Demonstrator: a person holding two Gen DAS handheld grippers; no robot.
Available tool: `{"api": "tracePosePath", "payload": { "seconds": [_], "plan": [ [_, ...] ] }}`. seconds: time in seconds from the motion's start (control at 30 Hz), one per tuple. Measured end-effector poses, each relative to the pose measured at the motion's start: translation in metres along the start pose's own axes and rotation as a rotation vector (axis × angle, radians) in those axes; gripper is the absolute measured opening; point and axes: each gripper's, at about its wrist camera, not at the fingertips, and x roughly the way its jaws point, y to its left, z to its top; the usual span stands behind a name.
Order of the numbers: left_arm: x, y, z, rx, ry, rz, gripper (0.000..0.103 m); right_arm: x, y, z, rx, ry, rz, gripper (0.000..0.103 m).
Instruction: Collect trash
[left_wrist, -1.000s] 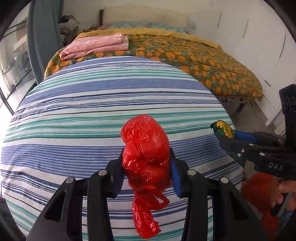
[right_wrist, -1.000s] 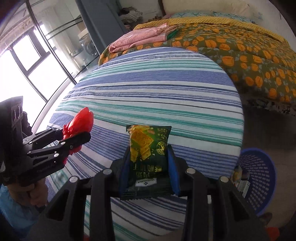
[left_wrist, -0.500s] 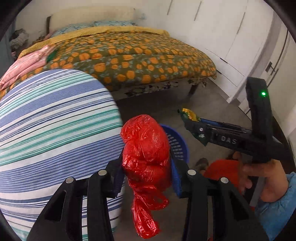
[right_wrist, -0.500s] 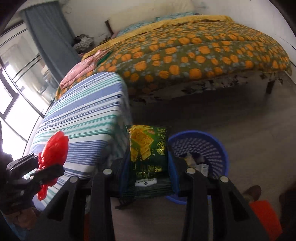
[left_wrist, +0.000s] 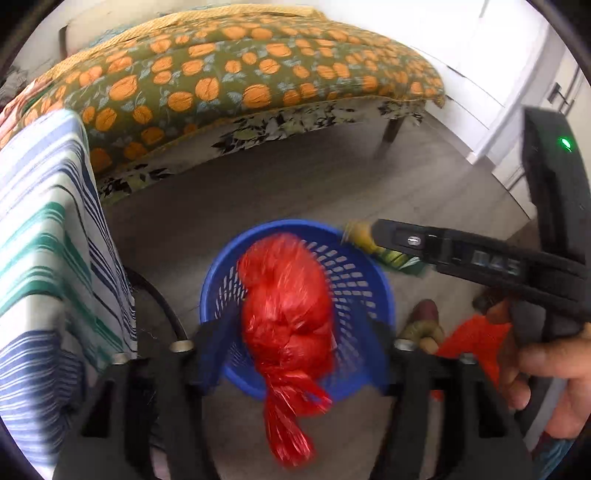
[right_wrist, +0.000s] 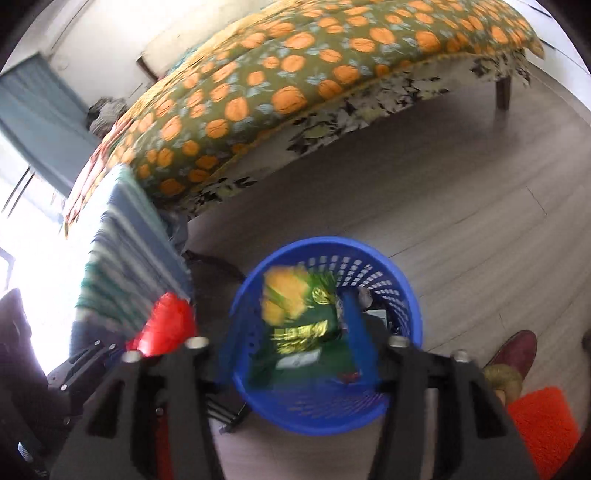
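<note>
Now both grippers have just been opening over the blue basket (right_wrist: 402, 295): the left gripper (left_wrist: 291, 339) frees a light, crinkly red bag (left_wrist: 284, 306), the right gripper (right_wrist: 295, 343) a thin, slippery snack packet (right_wrist: 299, 317). Regrasp either mid-body.

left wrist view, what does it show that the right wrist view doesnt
Only the left wrist view shows the white cupboard doors, the right tool from the side with the hand gripping it, and the whole red bag between the left tool's just-opened jaws.

Only the right wrist view shows the window, the grey curtain, and the green snack packet face-on between its just-opened jaws.

Both show the blue basket, the bed, the striped cloth and a shoe.
</note>
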Motion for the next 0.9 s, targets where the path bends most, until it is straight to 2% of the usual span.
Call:
{"api": "tracePosePath", "payload": {
  "seconds": [0.03, 0.1, 0.13, 0.17, 0.3, 0.43, 0.5, 0.53, 0.6, 0.67, 0.73, 0.8, 0.9],
  "plan": [
    [-0.001, 0.002, -0.001, -0.02, -0.016, 0.011, 0.078, -0.001, -0.004, -0.001, 0.014, -0.012, -0.009, 0.072],
    [-0.008, 0.003, -0.004, -0.049, -0.053, 0.02, 0.088, -0.005, -0.012, -0.002, 0.046, -0.03, -0.025, 0.076],
    [-0.013, 0.002, -0.005, -0.056, -0.071, 0.024, 0.09, -0.01, -0.015, -0.002, 0.06, -0.038, -0.042, 0.088],
    [-0.019, 0.0, -0.007, -0.057, -0.088, 0.028, 0.091, -0.015, -0.017, -0.003, 0.067, -0.05, -0.057, 0.091],
    [-0.06, -0.017, -0.017, -0.006, -0.186, 0.046, 0.098, -0.053, -0.011, -0.013, 0.048, -0.122, -0.084, 0.093],
    [-0.108, -0.036, -0.038, 0.104, -0.276, 0.056, 0.098, -0.106, 0.014, -0.037, -0.031, -0.233, -0.13, 0.094],
    [-0.126, -0.048, -0.047, 0.172, -0.293, 0.091, 0.098, -0.14, 0.033, -0.056, -0.095, -0.322, -0.178, 0.095],
    [-0.133, -0.052, -0.052, 0.188, -0.298, 0.114, 0.098, -0.158, 0.042, -0.068, -0.114, -0.391, -0.206, 0.099],
    [-0.146, -0.056, -0.062, 0.191, -0.32, 0.155, 0.098, -0.182, 0.051, -0.087, -0.101, -0.49, -0.254, 0.098],
    [-0.15, -0.056, -0.07, 0.183, -0.327, 0.129, 0.098, -0.182, 0.049, -0.093, -0.064, -0.431, -0.307, 0.098],
    [-0.147, -0.052, -0.072, 0.152, -0.288, 0.109, 0.098, -0.177, 0.041, -0.098, -0.053, -0.395, -0.27, 0.098],
    [-0.145, -0.049, -0.072, 0.122, -0.236, 0.113, 0.098, -0.174, 0.04, -0.106, -0.036, -0.357, -0.278, 0.098],
    [-0.149, -0.042, -0.078, 0.084, -0.213, 0.117, 0.098, -0.175, 0.052, -0.122, -0.092, -0.339, -0.299, 0.098]
  ]
}}
